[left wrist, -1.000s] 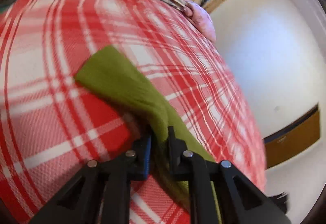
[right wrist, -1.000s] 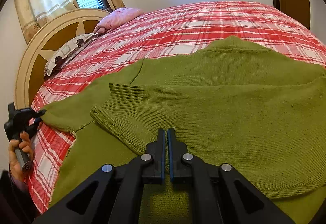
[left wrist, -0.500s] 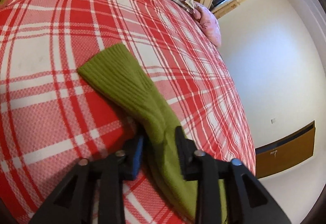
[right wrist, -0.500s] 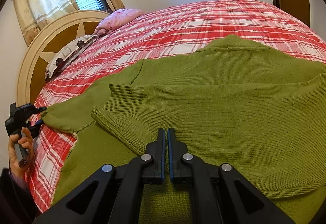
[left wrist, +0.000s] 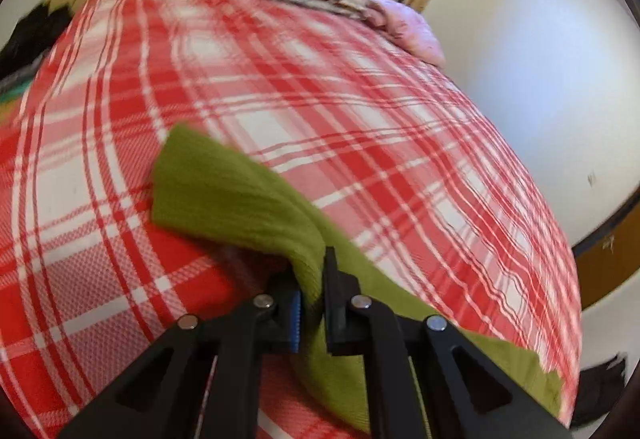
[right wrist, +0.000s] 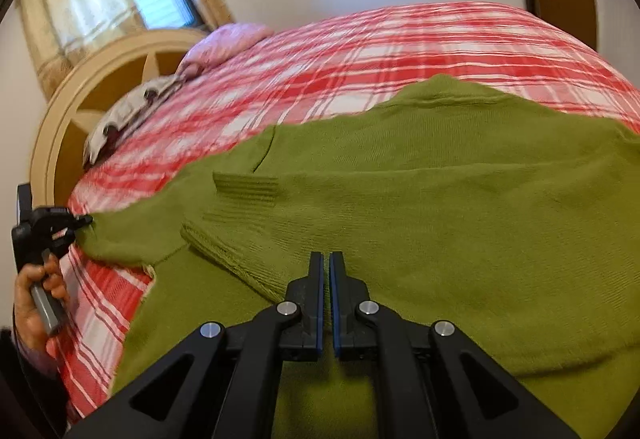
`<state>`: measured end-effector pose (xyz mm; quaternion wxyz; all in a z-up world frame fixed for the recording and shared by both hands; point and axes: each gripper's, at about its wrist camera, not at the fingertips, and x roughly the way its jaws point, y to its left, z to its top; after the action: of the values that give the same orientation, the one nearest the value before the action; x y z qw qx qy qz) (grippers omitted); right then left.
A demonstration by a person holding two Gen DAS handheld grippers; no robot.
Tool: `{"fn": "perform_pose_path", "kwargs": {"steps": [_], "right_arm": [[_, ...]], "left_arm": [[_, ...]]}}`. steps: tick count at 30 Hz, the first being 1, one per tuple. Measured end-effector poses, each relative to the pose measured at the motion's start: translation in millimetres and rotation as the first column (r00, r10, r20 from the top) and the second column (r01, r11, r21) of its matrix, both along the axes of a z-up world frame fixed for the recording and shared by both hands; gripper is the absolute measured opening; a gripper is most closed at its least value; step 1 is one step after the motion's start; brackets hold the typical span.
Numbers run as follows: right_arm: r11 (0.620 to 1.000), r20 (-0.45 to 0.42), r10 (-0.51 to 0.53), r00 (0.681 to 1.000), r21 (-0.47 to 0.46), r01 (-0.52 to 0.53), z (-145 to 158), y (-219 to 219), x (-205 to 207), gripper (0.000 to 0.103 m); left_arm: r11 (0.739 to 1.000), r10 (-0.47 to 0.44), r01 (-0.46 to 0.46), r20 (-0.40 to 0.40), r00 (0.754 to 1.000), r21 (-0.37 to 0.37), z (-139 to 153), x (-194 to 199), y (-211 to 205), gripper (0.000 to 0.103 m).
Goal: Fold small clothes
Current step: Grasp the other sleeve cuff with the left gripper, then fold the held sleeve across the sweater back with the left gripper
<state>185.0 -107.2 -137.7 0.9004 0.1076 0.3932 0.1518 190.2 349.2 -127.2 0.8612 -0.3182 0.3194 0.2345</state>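
The green sweater (right wrist: 420,199) lies spread on the plaid bed (right wrist: 400,35). The left gripper (left wrist: 312,287) has just closed its jaws on the sleeve (left wrist: 240,195) near the bed's left edge – the cloth is pinched between them. The right gripper (right wrist: 326,291) is closed and empty, over the sweater's near part.

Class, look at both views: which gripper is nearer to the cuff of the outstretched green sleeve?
Left. The left gripper has just closed on the sleeve just behind its cuff; the right gripper is shut over the folded sweater body, well away.
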Motion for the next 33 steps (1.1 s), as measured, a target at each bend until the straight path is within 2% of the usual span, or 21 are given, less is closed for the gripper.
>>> {"fn": "perform_pose_path", "kwargs": {"steps": [4,7,10,13,14,17,21,23,26,29,30,31,32,33], "right_arm": [[0.998,0.001,-0.049,0.999,0.049,0.049,8.7,-19.5,-15.9,0.003],[0.993,0.012,-0.09,0.996,0.08,0.088,18.9,-39.1,-25.9,0.003],[0.983,0.01,-0.135,0.991,0.126,0.133,28.6,-62.6,-33.9,0.003],[0.975,0.012,-0.177,0.984,0.14,0.174,36.3,-82.6,-41.9,0.003],[0.973,0.014,-0.186,0.982,0.14,0.183,38.3,-87.7,-44.1,0.003],[0.972,0.021,-0.203,0.979,0.122,0.199,40.7,-100.8,-51.2,0.003],[0.969,0.0,-0.216,0.976,0.118,0.215,33.7,-114.1,-56.1,0.003],[0.967,-0.014,-0.223,0.975,0.123,0.223,29.1,-120.4,-56.9,0.003],[0.966,-0.033,-0.205,0.978,0.152,0.207,26.8,-121.7,-53.2,0.003],[0.954,-0.064,-0.174,0.983,0.236,0.184,25.9,-122.4,-46.6,0.003],[0.947,-0.076,-0.163,0.984,0.266,0.178,25.4,-122.2,-44.4,0.003],[0.938,-0.089,-0.147,0.985,0.305,0.167,25.1,-121.9,-41.9,0.003],[0.929,-0.101,-0.136,0.986,0.332,0.162,24.7,-121.2,-40.2,0.003],[0.919,-0.117,-0.124,0.985,0.361,0.158,24.1,-119.5,-37.9,0.003]], "left_arm": [[0.985,-0.121,0.116,0.029,0.992,0.129,31.9,14.1,-36.5,0.008],[0.945,-0.249,0.229,0.063,0.966,0.232,59.1,19.6,-87.5,0.008],[0.886,-0.395,0.351,0.099,0.913,0.302,80.5,22.5,-151.5,0.008],[0.812,-0.538,0.478,0.112,0.835,0.335,86.4,24.0,-218.3,0.008],[0.777,-0.584,0.519,0.102,0.805,0.358,84.8,23.4,-246.5,0.008],[0.7,-0.673,0.604,0.067,0.737,0.38,73.2,20.7,-306.0,0.008],[0.602,-0.745,0.688,-0.024,0.666,0.405,46.7,15.7,-363.4,0.008],[0.557,-0.77,0.731,-0.086,0.633,0.394,30.1,13.8,-381.0,0.008],[0.53,-0.777,0.768,-0.158,0.61,0.36,14.9,11.3,-388.7,0.013],[0.537,-0.791,0.792,-0.153,0.592,0.289,14.2,6.7,-376.8,0.017],[0.539,-0.798,0.797,-0.139,0.587,0.271,16.4,3.6,-371.3,0.027],[0.551,-0.795,0.792,-0.126,0.594,0.262,20.1,-1.6,-363.3,0.045],[0.568,-0.783,0.779,-0.114,0.611,0.266,21.1,-7.9,-357.5,0.055],[0.586,-0.772,0.764,-0.098,0.628,0.27,23.5,-14.1,-350.9,0.07]]}}
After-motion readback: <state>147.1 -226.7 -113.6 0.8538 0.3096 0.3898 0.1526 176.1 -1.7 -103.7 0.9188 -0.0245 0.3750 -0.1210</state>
